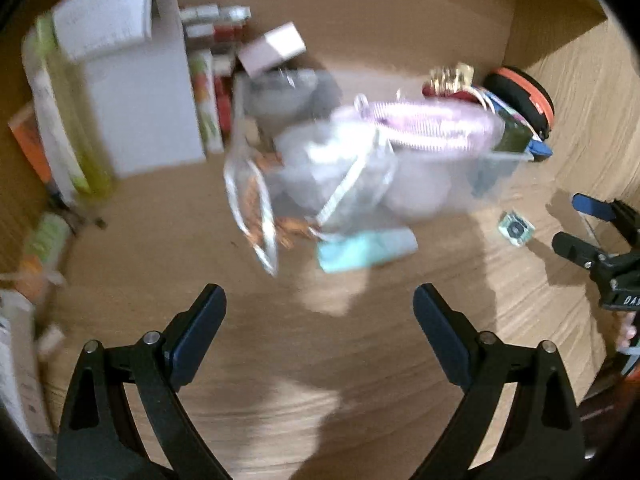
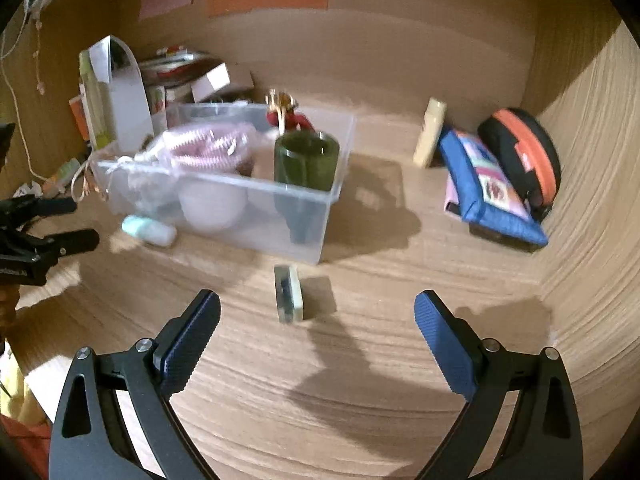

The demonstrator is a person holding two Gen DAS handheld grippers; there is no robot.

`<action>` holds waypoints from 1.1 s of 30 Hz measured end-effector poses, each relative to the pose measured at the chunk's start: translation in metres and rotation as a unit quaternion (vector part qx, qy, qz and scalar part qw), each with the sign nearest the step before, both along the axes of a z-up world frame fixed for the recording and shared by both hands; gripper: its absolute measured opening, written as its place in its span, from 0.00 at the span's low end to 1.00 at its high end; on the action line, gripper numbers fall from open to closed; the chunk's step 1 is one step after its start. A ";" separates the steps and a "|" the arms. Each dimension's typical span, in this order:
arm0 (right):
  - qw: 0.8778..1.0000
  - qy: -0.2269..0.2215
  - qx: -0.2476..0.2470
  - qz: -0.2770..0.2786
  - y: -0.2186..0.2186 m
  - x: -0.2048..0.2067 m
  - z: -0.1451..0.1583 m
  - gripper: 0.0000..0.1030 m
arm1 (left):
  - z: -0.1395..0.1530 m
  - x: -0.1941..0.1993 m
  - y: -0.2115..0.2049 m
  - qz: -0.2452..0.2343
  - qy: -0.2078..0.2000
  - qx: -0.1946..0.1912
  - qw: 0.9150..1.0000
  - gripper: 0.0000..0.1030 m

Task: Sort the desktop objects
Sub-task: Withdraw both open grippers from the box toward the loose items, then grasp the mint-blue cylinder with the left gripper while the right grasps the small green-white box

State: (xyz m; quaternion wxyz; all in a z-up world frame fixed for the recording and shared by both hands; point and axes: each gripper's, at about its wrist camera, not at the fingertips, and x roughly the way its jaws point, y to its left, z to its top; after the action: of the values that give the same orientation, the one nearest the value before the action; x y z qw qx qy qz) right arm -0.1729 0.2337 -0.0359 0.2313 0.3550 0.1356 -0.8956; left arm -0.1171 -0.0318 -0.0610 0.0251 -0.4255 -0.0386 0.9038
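Observation:
A clear plastic bin (image 2: 320,196) stands on the wooden desk, holding a pink spiral cord, a white bowl, a dark green cup (image 2: 306,160) and a red-gold trinket. It also shows, blurred, in the left wrist view (image 1: 492,168). A small green-white square object (image 2: 289,294) stands on edge on the desk just ahead of my right gripper (image 2: 318,316), which is open and empty. It shows flat in the left wrist view (image 1: 516,229). A mint tube (image 1: 366,251) lies beside the bin, ahead of my left gripper (image 1: 320,312), open and empty.
A blue pouch (image 2: 488,184), an orange-black round case (image 2: 524,152) and a cream bottle (image 2: 430,132) sit at the back right. A white bag (image 2: 124,96), boxes and books stand at the back left. Wooden walls close the back and right side.

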 end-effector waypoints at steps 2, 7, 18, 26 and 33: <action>1.000 -0.009 0.004 0.005 0.000 -0.001 -0.005 0.94 | -0.006 -0.004 0.004 0.002 -0.014 0.013 1.000 0.93; 0.999 -0.019 0.006 0.036 -0.006 -0.002 -0.012 0.94 | -0.010 -0.018 0.021 0.016 -0.020 0.006 1.000 0.93; 0.995 -0.043 0.021 0.088 -0.021 -0.019 -0.021 0.62 | -0.019 -0.040 0.048 0.027 -0.039 -0.018 0.999 0.93; 0.992 -0.079 0.002 0.102 -0.022 -0.032 -0.029 0.43 | -0.020 -0.048 0.052 0.035 -0.033 -0.029 0.998 0.93; 0.989 -0.096 -0.007 0.115 -0.025 -0.035 -0.037 0.24 | -0.019 -0.052 0.055 0.040 -0.023 -0.031 0.998 0.78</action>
State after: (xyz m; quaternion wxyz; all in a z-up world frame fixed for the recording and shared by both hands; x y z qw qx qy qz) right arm -0.2082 0.2087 -0.0726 0.3475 0.4196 0.1468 -0.8256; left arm -0.1693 0.0232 -0.0796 -0.0251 -0.4452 -0.0277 0.8946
